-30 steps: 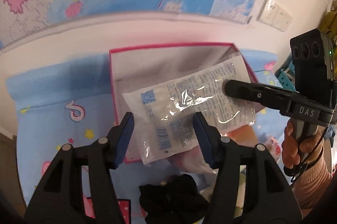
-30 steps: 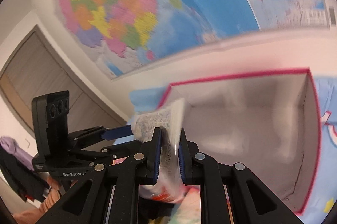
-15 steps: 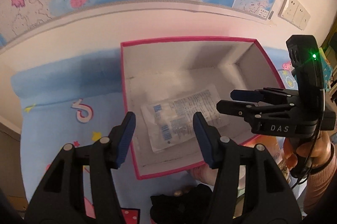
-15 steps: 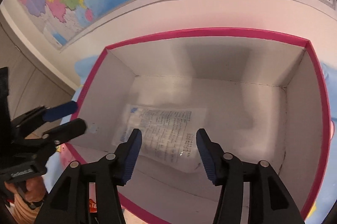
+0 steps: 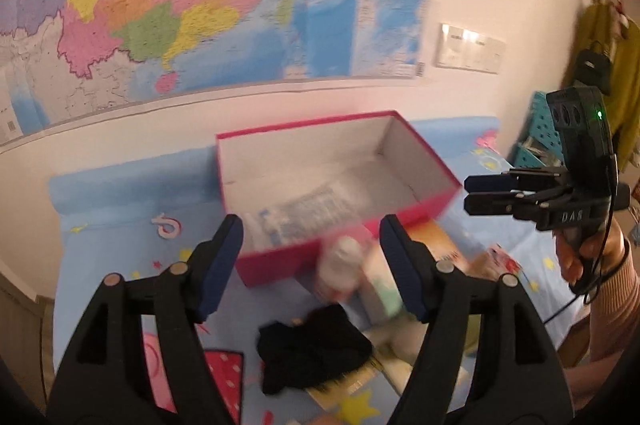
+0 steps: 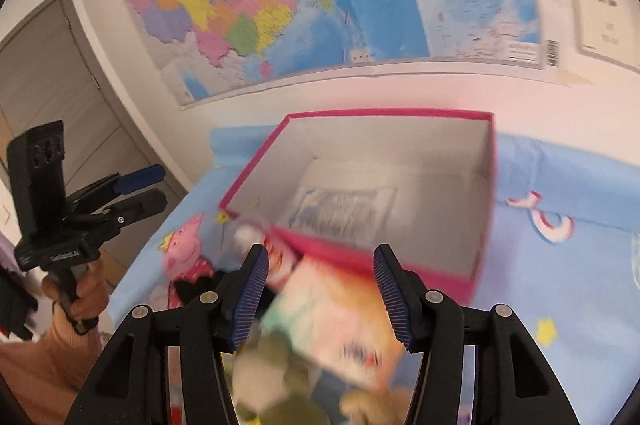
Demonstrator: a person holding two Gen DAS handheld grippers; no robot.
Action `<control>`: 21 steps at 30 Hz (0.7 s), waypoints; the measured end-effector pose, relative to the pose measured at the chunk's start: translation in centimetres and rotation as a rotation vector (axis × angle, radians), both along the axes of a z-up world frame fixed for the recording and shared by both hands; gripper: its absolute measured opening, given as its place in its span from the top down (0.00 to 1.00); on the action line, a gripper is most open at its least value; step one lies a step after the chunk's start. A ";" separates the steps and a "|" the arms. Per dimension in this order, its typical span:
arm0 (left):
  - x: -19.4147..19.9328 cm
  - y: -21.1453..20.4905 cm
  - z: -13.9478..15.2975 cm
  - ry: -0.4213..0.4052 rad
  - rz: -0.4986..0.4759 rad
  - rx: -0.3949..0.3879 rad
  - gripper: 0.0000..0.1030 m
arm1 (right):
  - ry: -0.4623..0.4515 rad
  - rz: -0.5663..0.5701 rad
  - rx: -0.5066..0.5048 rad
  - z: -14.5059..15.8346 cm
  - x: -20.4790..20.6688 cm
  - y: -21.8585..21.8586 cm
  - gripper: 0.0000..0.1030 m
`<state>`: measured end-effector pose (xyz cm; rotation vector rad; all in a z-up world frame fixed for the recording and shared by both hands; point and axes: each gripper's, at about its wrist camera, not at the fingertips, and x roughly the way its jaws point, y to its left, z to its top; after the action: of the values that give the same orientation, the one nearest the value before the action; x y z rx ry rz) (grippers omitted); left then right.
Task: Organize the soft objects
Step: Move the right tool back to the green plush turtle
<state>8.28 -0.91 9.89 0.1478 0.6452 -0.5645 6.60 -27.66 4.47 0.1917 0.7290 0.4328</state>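
Note:
A pink box [image 5: 304,123] with a grey inside stands open on the blue mat, and a clear printed packet [image 5: 296,217] lies flat on its floor. My left gripper [image 5: 311,225] hovers in front of the box, its jaws opening and nothing between them. Below it lie a black cloth [image 5: 312,349] and a white bottle-like thing [image 5: 340,265]. My right gripper [image 6: 320,251] is open and holds nothing, above an orange and pink pack [image 6: 340,313] and a blurred green-white plush [image 6: 276,377]. The box [image 6: 384,112] and packet [image 6: 344,209] lie beyond it.
A large colourful map [image 5: 180,5] covers the wall behind the box, with a wall switch [image 5: 470,47] to its right. The blue cartoon-print mat [image 6: 560,185] spreads around the box. A blue crate [image 5: 536,137] and yellow clothing [image 5: 616,65] are at the right, a grey door [image 6: 52,73] at the left.
The right gripper let go of the clear packet, which dropped flat into the box. Both grippers drew back from the box, and the left jaws now stand wider.

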 end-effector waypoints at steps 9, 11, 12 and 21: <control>-5.6 -3.1 -2.9 0.060 -0.129 -0.003 0.30 | 0.073 -0.110 0.042 -3.9 -7.1 -4.6 0.46; -6.3 -3.8 -3.7 0.083 -0.147 -0.010 0.30 | 0.096 -0.130 0.063 -5.1 -8.3 -5.4 0.46; -6.5 -4.0 -4.0 0.096 -0.153 -0.014 0.30 | 0.105 -0.136 0.069 -5.5 -8.7 -5.6 0.46; -9.3 -5.5 -6.9 0.166 -0.183 -0.007 0.30 | 0.141 -0.097 0.035 -8.1 -11.7 -4.1 0.46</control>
<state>-1.01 -6.44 3.00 0.1552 0.7961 -0.7615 -5.06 -31.75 -3.60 0.2919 0.8475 0.3426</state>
